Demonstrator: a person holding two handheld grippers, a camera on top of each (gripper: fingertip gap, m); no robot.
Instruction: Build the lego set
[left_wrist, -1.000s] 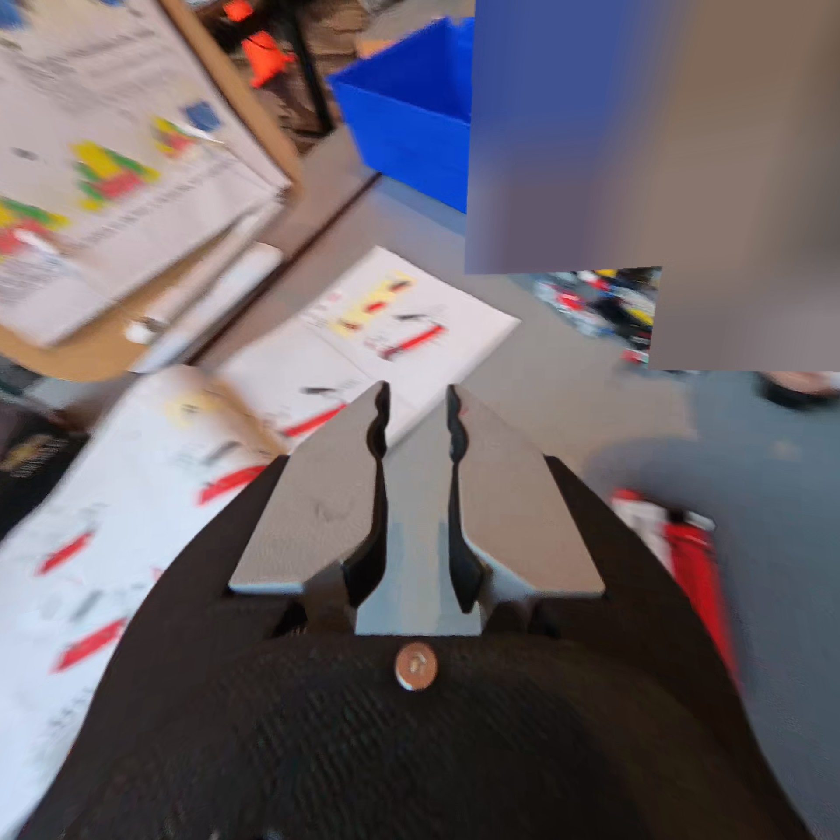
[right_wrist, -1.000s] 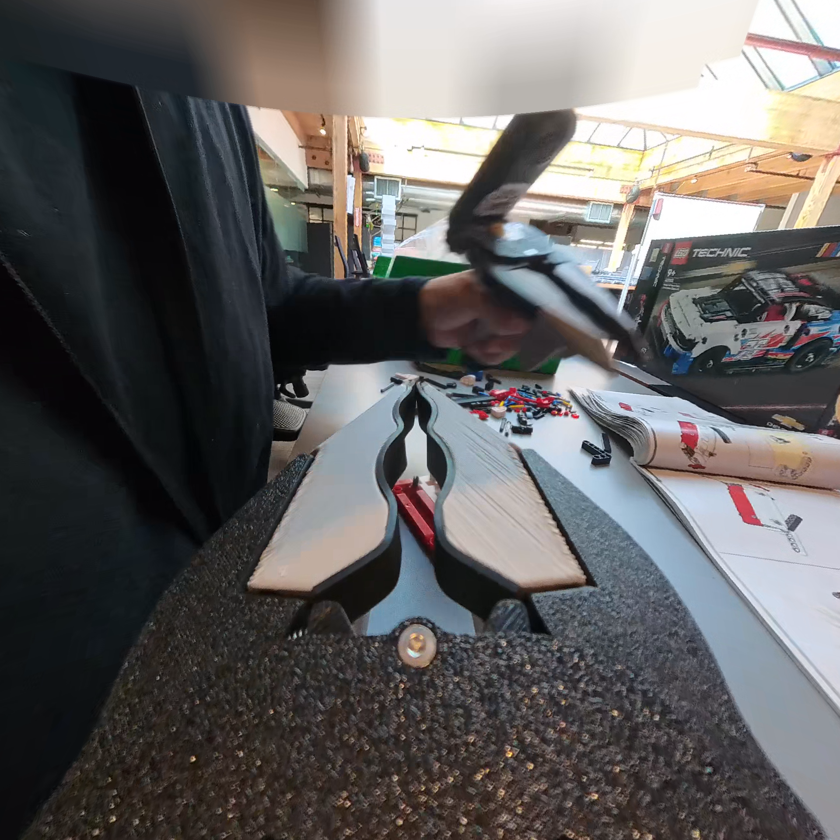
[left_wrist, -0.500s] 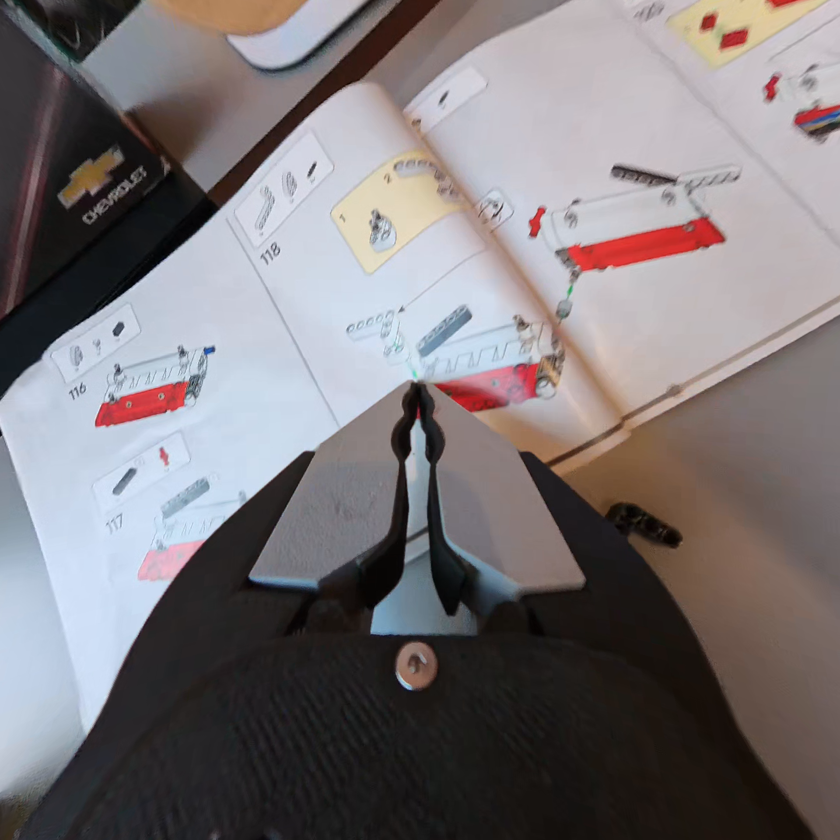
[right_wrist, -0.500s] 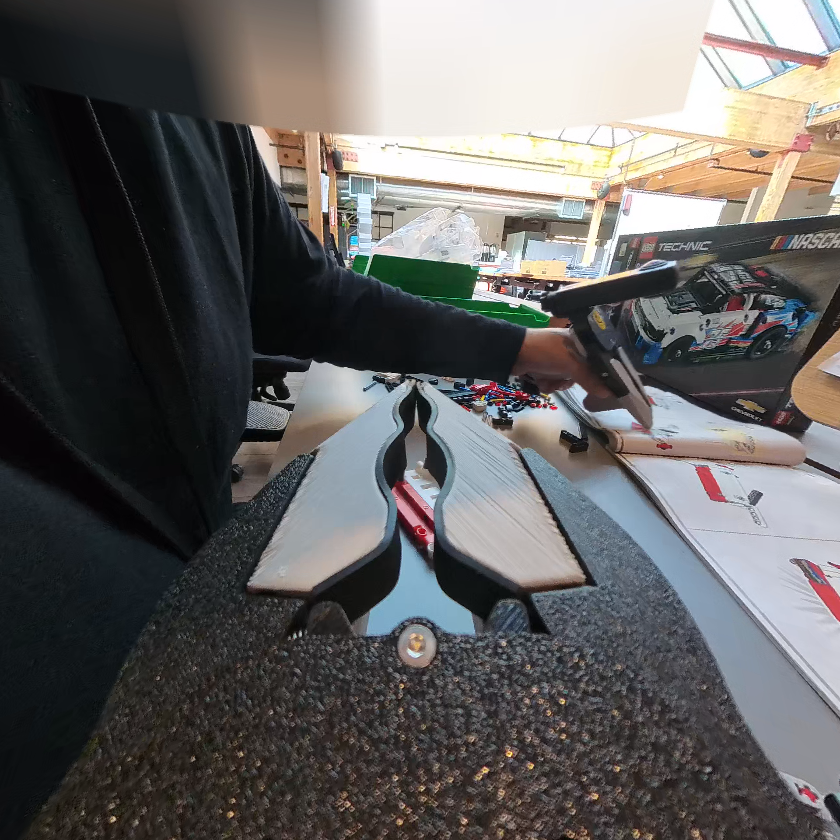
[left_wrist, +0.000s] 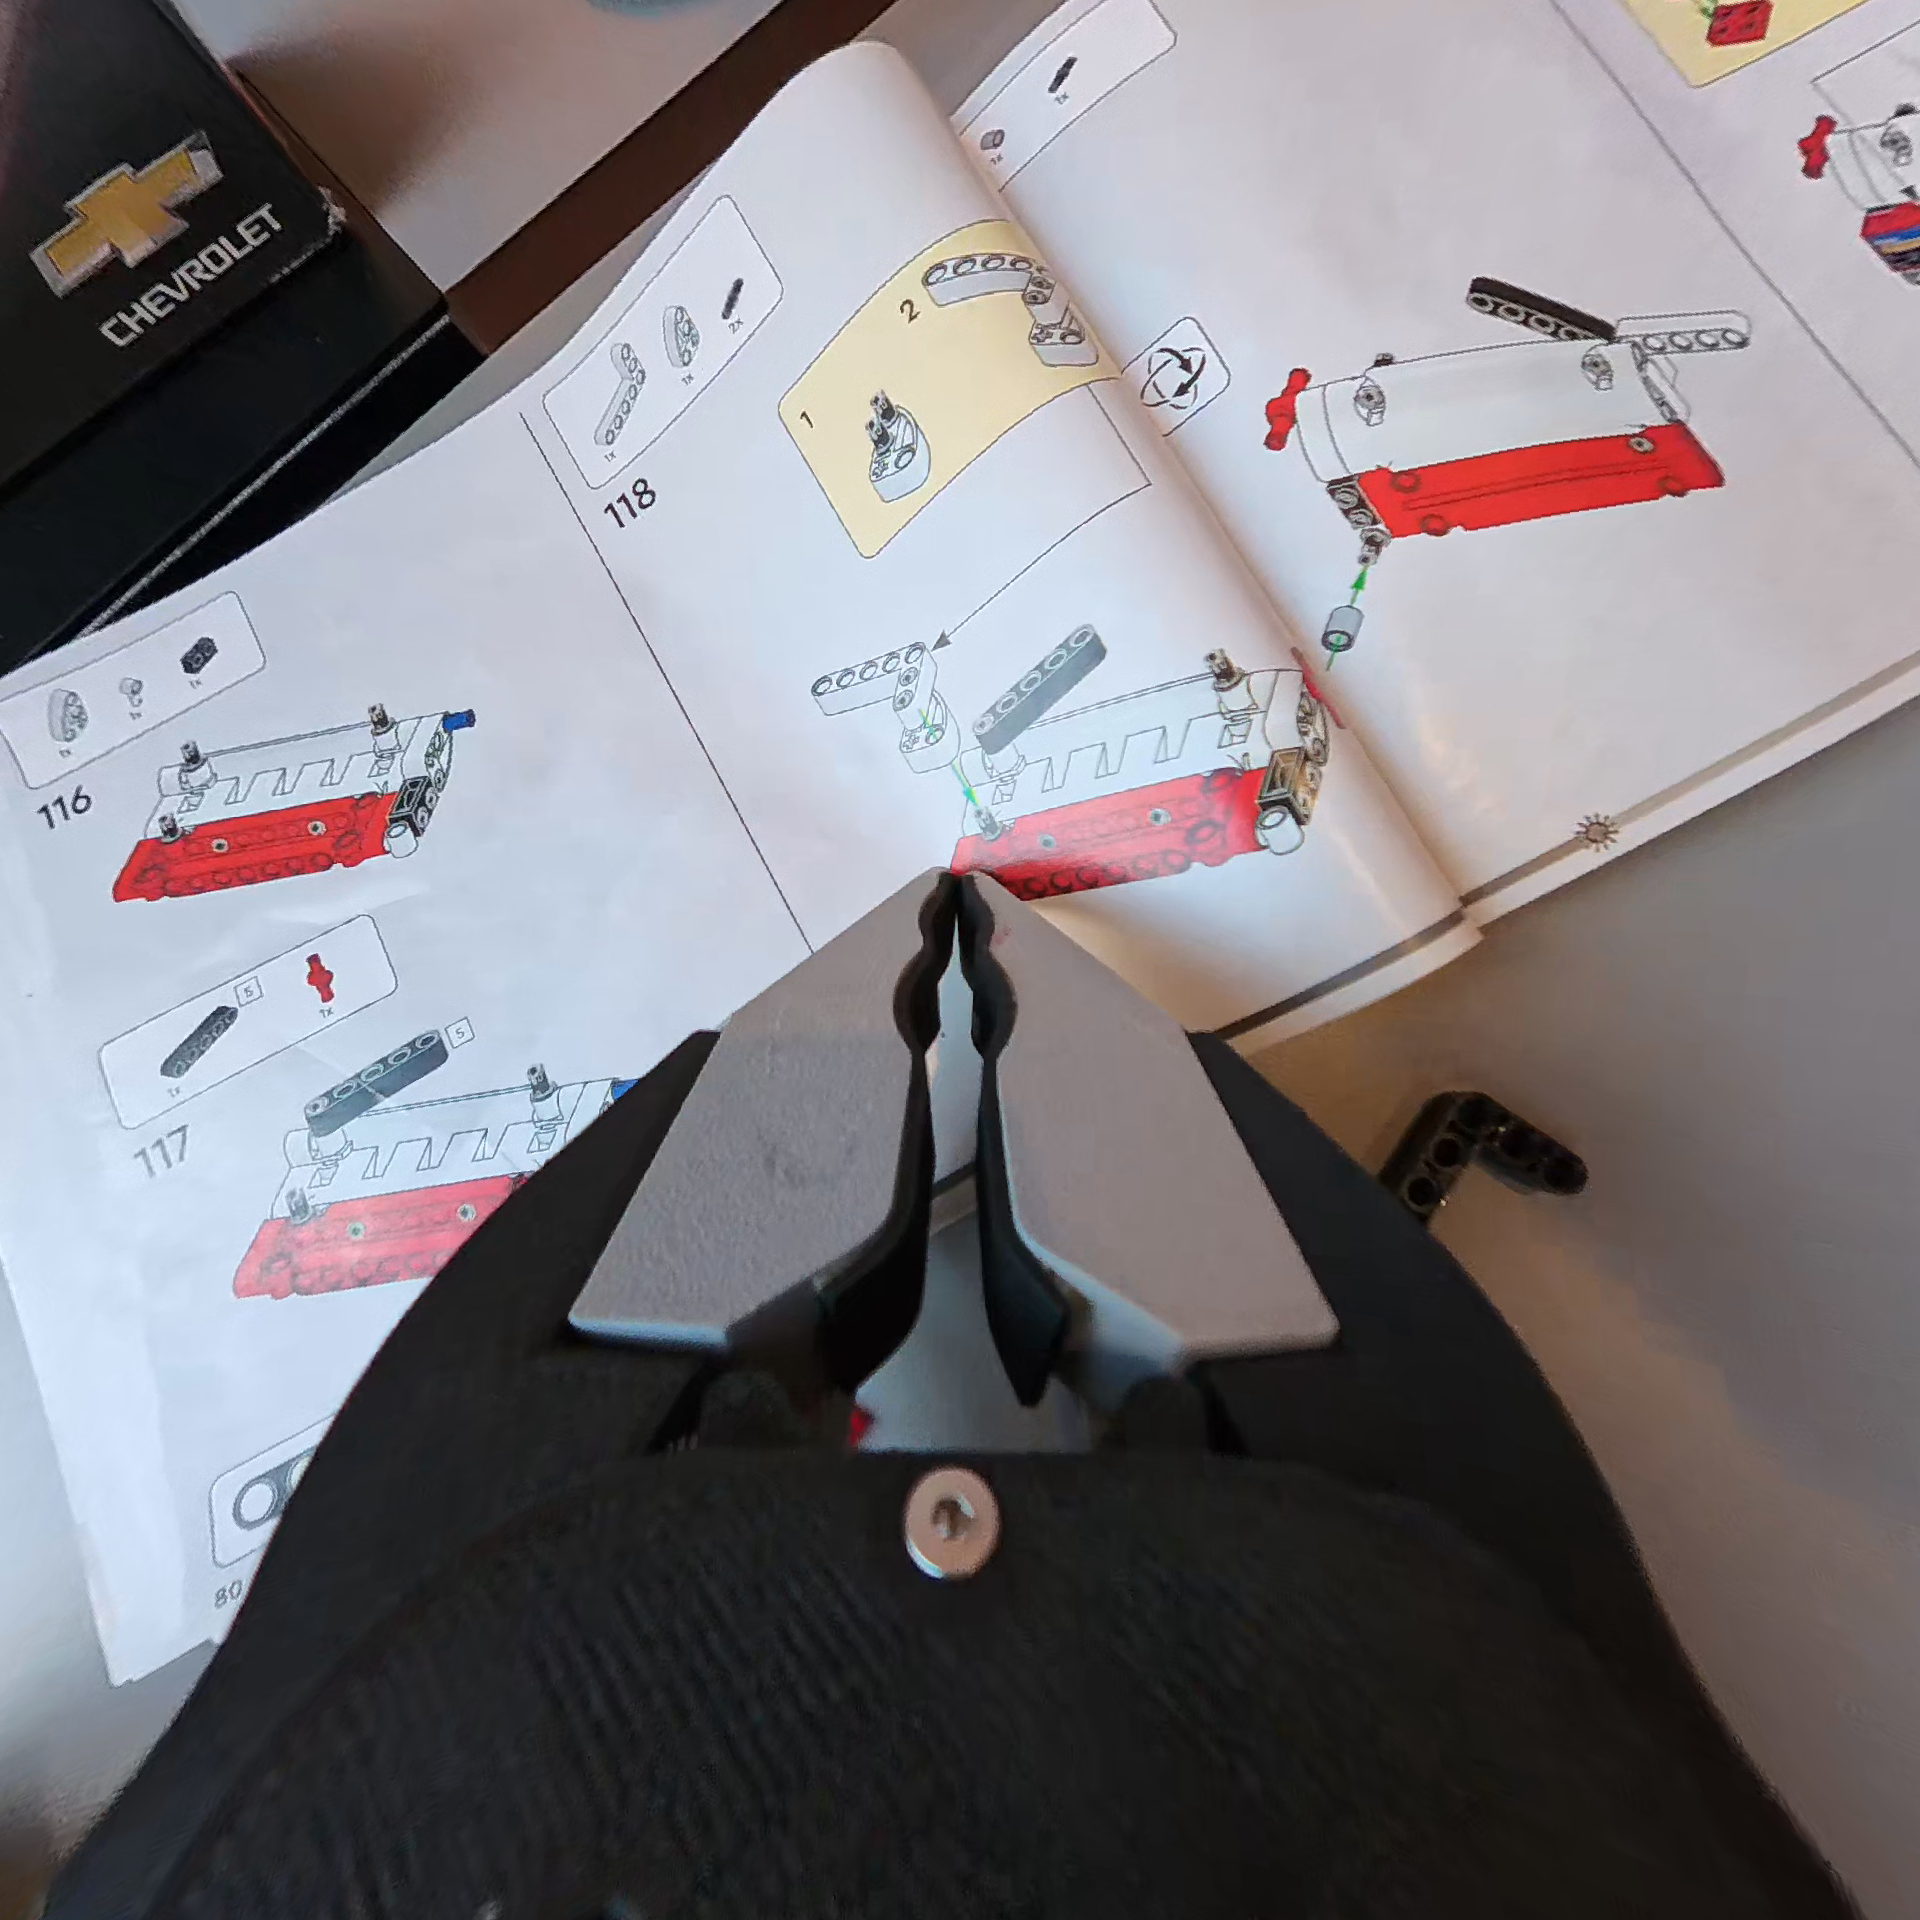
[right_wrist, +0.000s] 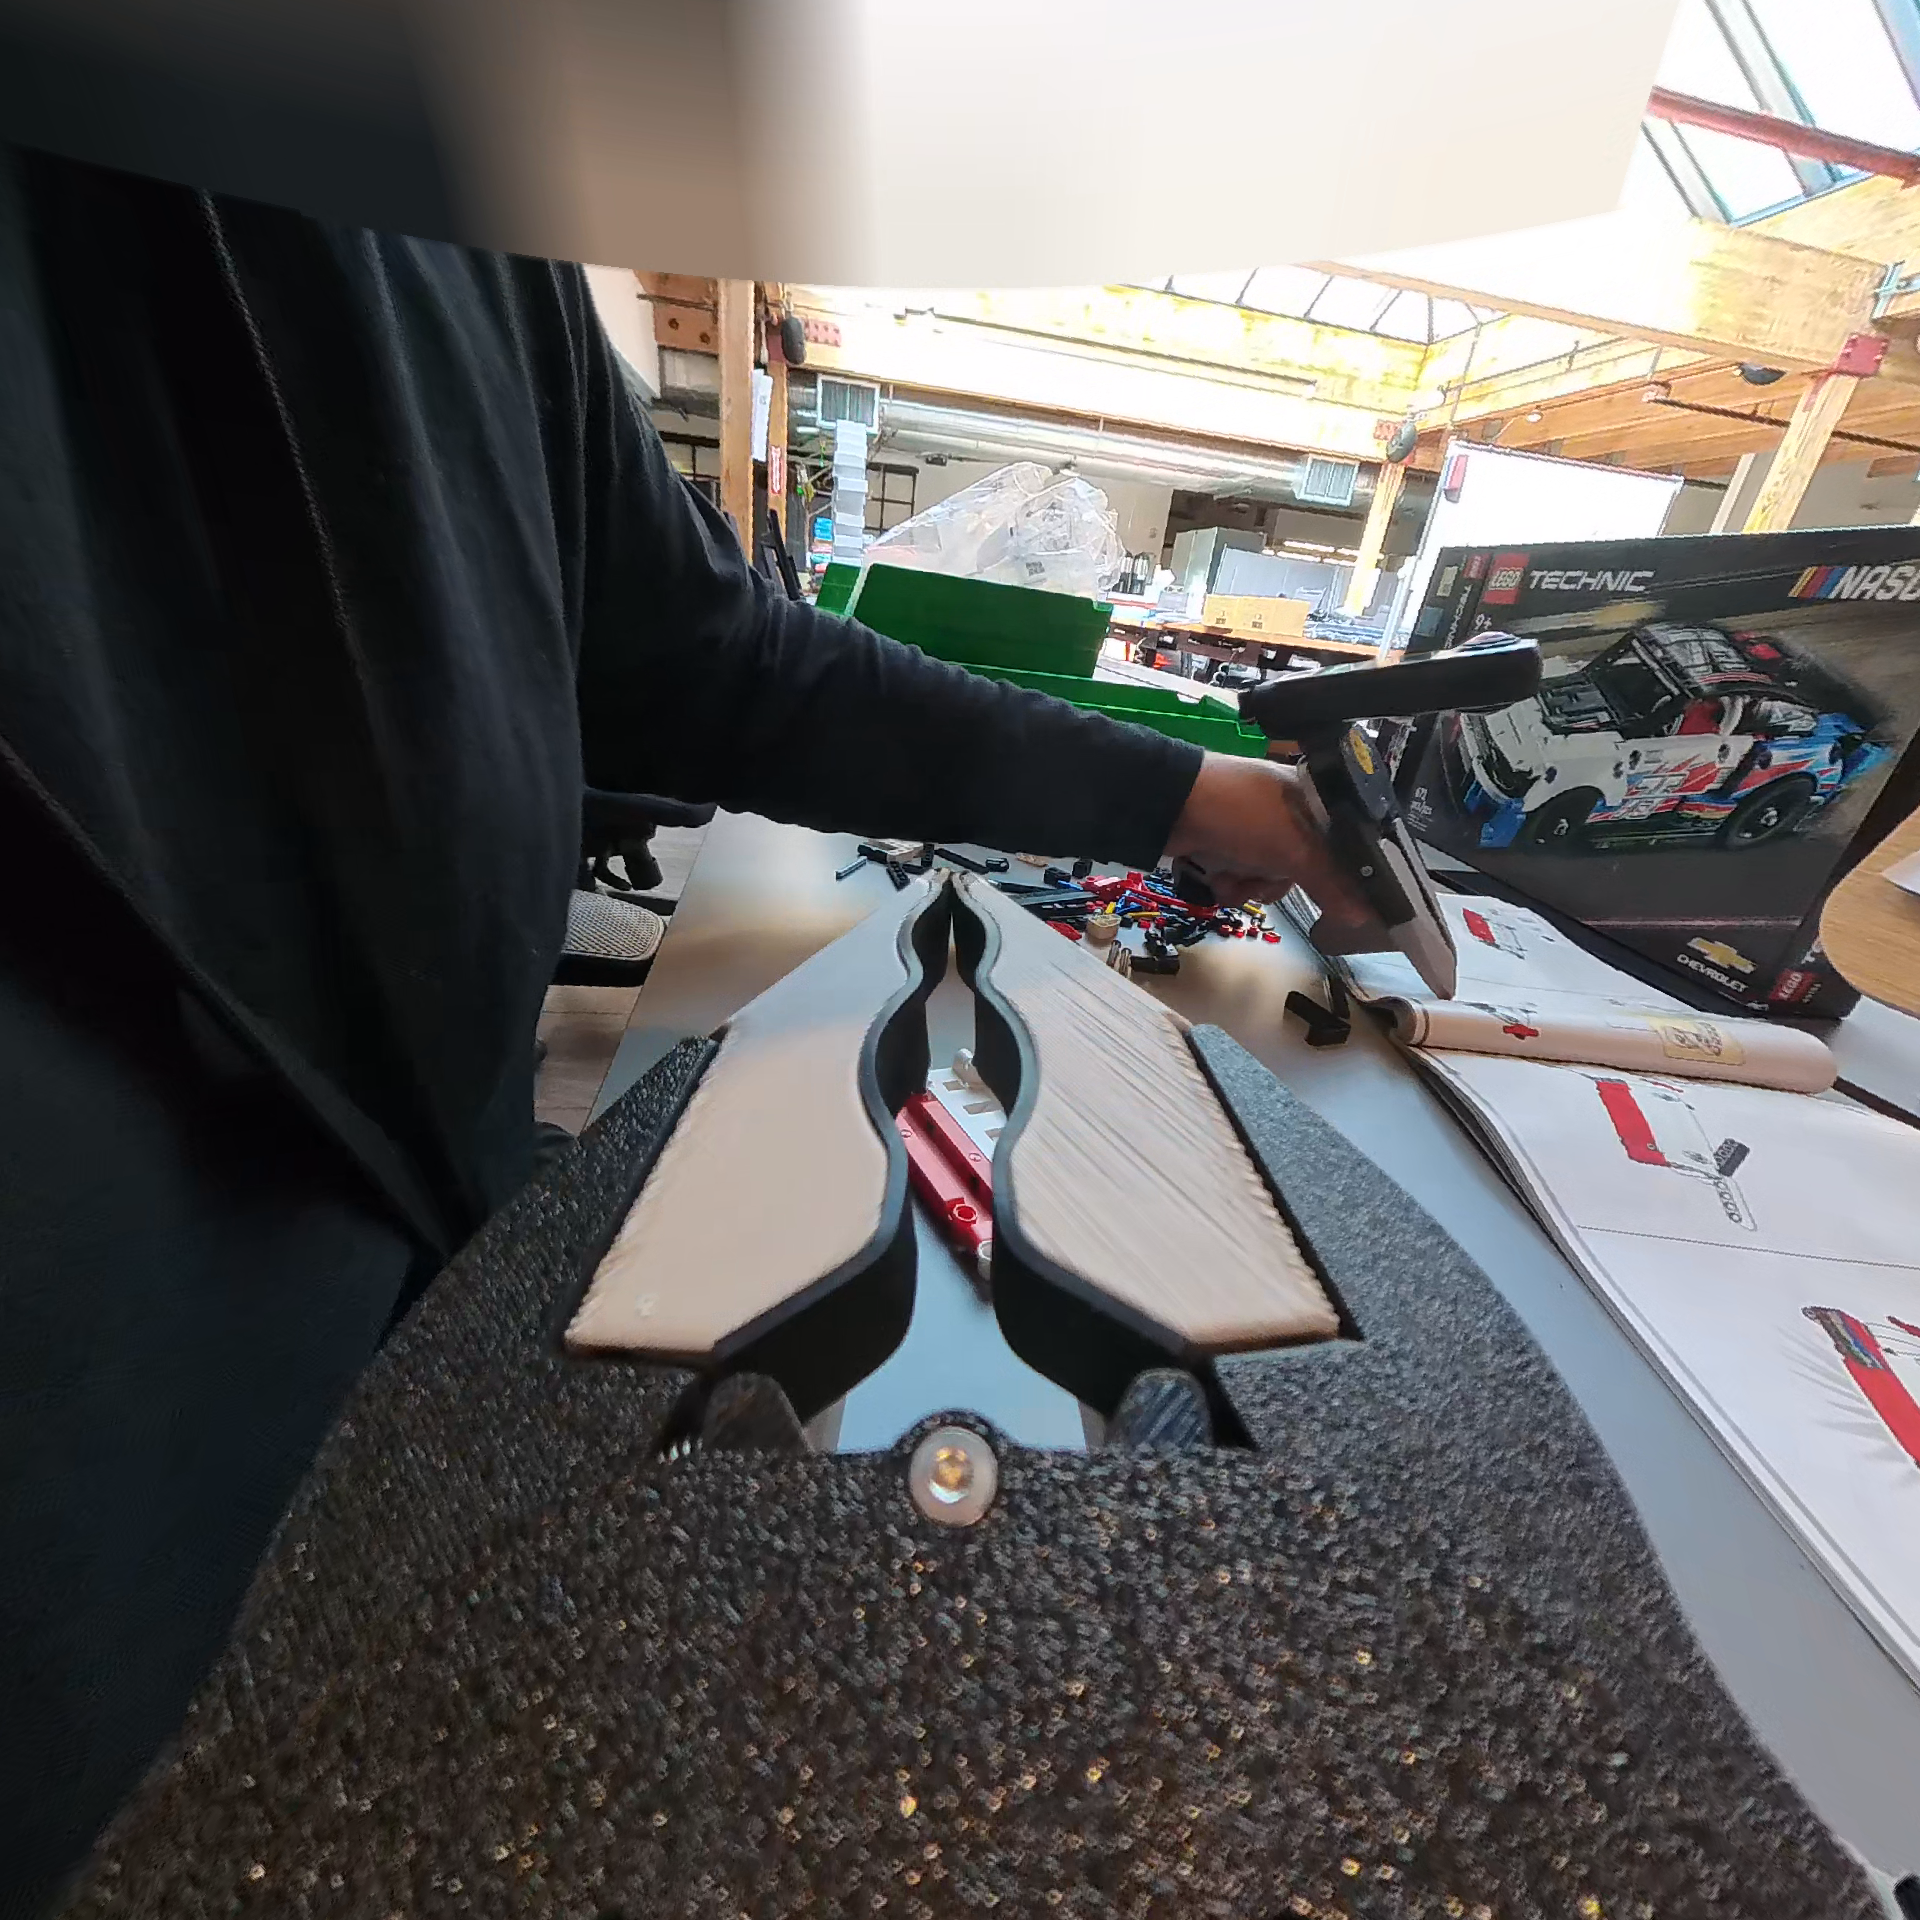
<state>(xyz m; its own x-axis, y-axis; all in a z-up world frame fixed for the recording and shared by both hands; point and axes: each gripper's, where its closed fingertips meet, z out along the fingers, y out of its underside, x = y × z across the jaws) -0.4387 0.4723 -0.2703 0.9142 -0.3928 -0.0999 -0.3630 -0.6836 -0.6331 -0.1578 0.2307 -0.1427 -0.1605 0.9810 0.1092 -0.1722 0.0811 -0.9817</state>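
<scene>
My left gripper (left_wrist: 956, 885) is shut and empty, its tips just above the open instruction booklet (left_wrist: 665, 644), by a drawing of a red and white assembly. The right wrist view shows it (right_wrist: 1439, 977) held by a hand, pointing down at the booklet (right_wrist: 1714, 1195). My right gripper (right_wrist: 951, 883) is shut and empty, low over the grey table. A red and white lego assembly (right_wrist: 951, 1153) lies on the table under its fingers, mostly hidden. A pile of loose lego pieces (right_wrist: 1143, 914) lies beyond.
A black bent lego beam (left_wrist: 1486, 1153) lies on the table right of the left gripper. The black lego box (right_wrist: 1683, 748) stands behind the booklet, its corner also in the left wrist view (left_wrist: 156, 260). Green bins (right_wrist: 997, 634) stand at the far end. A person in black (right_wrist: 312, 727) is on the left.
My left gripper has swung down from facing the blue bin to just above the booklet, and its jaws have closed. My right gripper has hardly moved.
</scene>
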